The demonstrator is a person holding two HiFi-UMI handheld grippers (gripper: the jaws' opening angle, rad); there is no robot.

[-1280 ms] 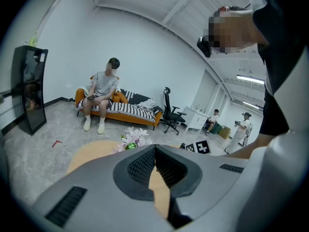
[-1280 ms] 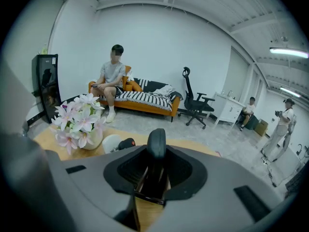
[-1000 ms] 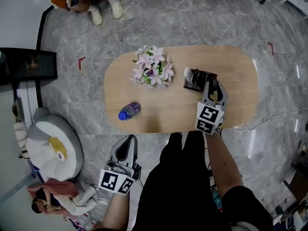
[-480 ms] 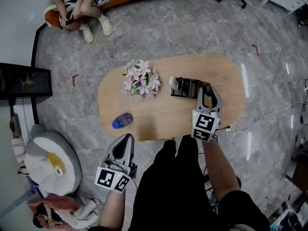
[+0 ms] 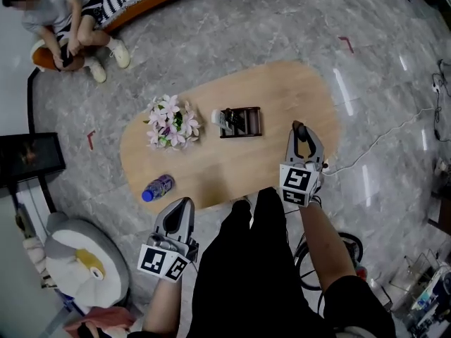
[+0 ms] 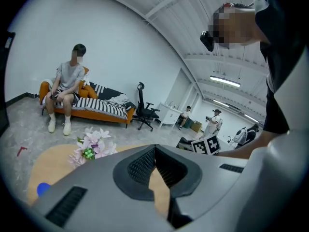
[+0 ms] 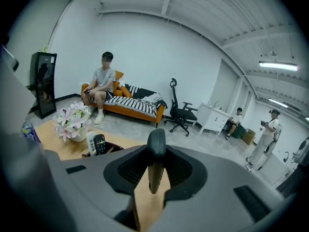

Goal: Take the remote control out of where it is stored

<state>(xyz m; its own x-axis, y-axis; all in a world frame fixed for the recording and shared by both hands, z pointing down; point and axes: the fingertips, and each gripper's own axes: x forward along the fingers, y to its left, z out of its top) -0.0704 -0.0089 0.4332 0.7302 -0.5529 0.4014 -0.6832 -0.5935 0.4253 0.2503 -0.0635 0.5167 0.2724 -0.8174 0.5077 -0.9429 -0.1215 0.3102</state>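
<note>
Clamping, between ribbed black pads of the right gripper [image 5: 303,136], a slim dark remote control [image 7: 156,142], seen edge-on: rounded black end uppermost, narrow glossy side below. Holding it above the right end of the oval, pale wood-grain table [image 5: 282,90], clear of and to the right of the dark brown rectangular holder [image 5: 243,122]. Standing upright in the holder's left end, side by side: a white remote [image 7: 90,142] with a rounded top and a black remote [image 7: 99,144] with small coloured buttons. Resting left of the holder, a bunch of soft pink and white flowers [image 5: 169,121] in a pale pot; lying on its side near the table's front left edge, a clear plastic bottle [image 5: 156,187] with a blue cap. Hanging low off the table's near edge, beside the person's dark trousers, the left gripper [image 5: 184,214]: smooth grey shell, textured black pads, tips meeting with nothing between them. Lying beneath everything, a polished grey veined stone floor [image 5: 232,27].
</note>
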